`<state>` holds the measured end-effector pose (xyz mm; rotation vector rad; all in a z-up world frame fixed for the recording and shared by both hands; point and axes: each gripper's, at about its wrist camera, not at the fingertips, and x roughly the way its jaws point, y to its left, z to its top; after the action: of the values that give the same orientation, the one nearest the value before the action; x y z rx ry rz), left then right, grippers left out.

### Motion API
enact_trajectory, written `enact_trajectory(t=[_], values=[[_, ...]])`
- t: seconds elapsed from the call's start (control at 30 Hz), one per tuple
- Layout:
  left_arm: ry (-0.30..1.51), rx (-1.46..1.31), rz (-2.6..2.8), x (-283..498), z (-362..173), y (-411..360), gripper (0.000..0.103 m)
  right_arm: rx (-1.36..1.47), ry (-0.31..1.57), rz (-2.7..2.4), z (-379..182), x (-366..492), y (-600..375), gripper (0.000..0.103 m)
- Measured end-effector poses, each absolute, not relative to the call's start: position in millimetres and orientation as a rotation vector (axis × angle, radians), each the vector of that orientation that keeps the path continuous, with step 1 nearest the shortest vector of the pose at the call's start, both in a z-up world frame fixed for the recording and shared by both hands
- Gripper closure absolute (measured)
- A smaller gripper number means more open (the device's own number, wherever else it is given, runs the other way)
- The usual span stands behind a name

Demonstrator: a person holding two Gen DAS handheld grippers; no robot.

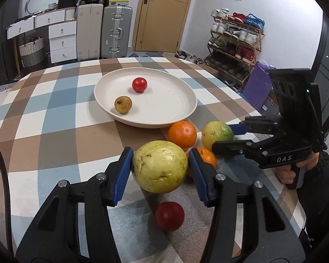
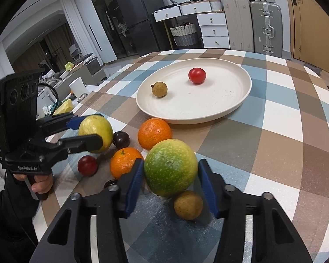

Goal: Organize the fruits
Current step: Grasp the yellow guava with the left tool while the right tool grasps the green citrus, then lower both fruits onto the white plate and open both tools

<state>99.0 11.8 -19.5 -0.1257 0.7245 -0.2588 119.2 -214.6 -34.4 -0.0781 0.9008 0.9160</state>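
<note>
Left wrist view: caught the left gripper [image 1: 161, 160] pinching a pale yellow fruit [image 1: 160, 166] between both blue pads, up off the checkered table [image 1: 54, 114]. Spotted a dark red fruit [image 1: 169, 215] on the cloth just below it. Also saw two oranges close behind, a far orange [image 1: 182, 134] and a near orange [image 1: 206, 156] partly hidden by one pad. Further back, saw a cream plate [image 1: 186, 111] holding a small red fruit [image 1: 139, 84] and a small brown fruit [image 1: 123, 104], a little apart from each other. Over on the right, noticed the right gripper [image 1: 222, 138] with its fingers either side of a green-yellow fruit [image 1: 217, 134], just beside the far orange.

Right wrist view: same deal really. Found the right gripper's pads closed onto that green-yellow fruit, one pad clearly touching, the other right at its edge. Looked lifted too, with a second brown fruit [image 2: 188, 205] sitting underneath. Also picked out a dark purple fruit [image 2: 120, 139] on the table, between the pale yellow fruit and the oranges.
</note>
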Motion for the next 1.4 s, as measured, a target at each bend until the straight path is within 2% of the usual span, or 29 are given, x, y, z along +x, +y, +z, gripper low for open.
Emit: enact_trajectory(t=[0.67,1.1,1.4], values=[[0.629,-0.206,-0.149,98.6,-6.9,34.4,0.053,0.039,0.814,0.893,-20.4,125.3,-231.8,0.053],[0.584,-0.199,-0.046,119.9,3.0,38.7,0.053,0.140,0.704,0.776,0.7,137.0,-247.7,0.053],[0.556,-0.192,-0.026,141.7,17.2,35.2,0.053,0.104,0.657,0.730,21.2,145.0,-243.7,0.053]])
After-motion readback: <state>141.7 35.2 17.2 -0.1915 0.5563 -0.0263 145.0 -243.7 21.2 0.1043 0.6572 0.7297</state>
